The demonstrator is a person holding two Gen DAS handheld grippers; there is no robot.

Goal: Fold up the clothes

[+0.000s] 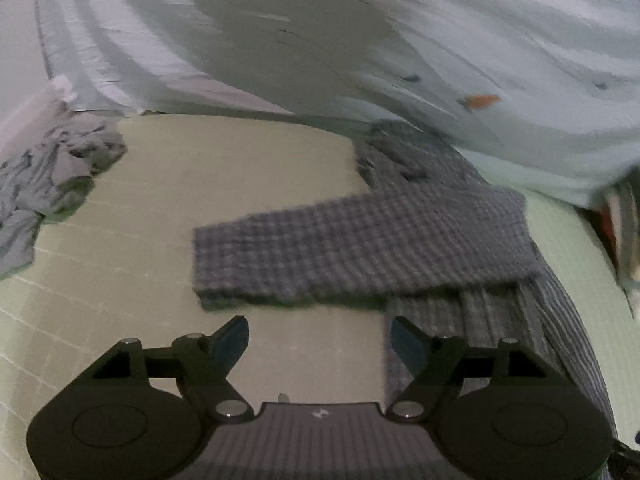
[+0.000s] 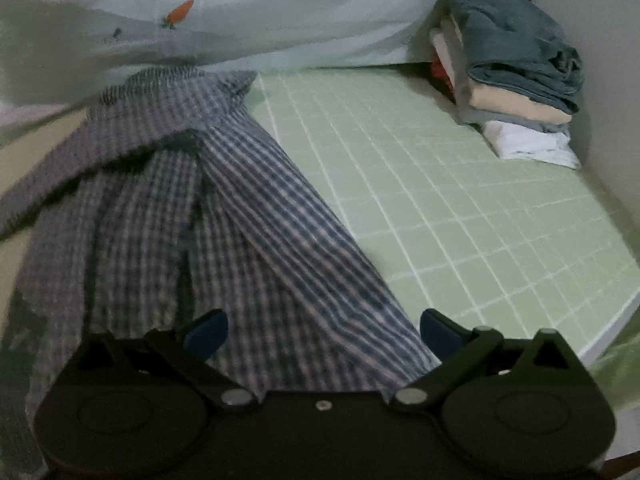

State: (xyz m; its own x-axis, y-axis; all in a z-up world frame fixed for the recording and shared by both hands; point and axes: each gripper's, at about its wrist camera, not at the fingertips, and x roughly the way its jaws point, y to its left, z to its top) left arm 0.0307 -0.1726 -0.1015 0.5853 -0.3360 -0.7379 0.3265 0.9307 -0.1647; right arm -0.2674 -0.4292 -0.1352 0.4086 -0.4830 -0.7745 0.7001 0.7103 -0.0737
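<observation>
Over on the left side, at about nine o'clock in the left claw's view, a crumpled grey cloth (image 1: 48, 176) lies in a heap on the pale green mat (image 1: 120, 264). The mat has thin white lines that make little squares.

The left claw (image 1: 318, 344) points forward and down at the mat. Its two dark fingers (image 1: 232, 340) stand wide apart, and nothing is between them, only bare mat. Just past the tips, at twelve o'clock, lies one sleeve (image 1: 360, 248) of the checked shirt (image 1: 500, 320). The sleeve is folded flat across, and the rest of the shirt runs down toward four o'clock, under the claw's right finger. Behind it all, from ten to two o'clock, hangs a light blue sheet (image 1: 460, 24) with small orange carrots on it.

The right claw (image 2: 324, 334) also tips forward and down. Its fingers (image 2: 206, 334) are spread wide too. The checked shirt (image 2: 240, 220) lies bunched below and between them, but the blue pads do not pinch it, as far as one can see. The shirt reaches up to eleven o'clock, where its collar sits near the sheet.

Farther right, the green mat (image 2: 460, 208) is bare. At one o'clock, a pile of folded clothes (image 2: 516, 80) sits in the corner by the wall, blue on top, cream and white below.
</observation>
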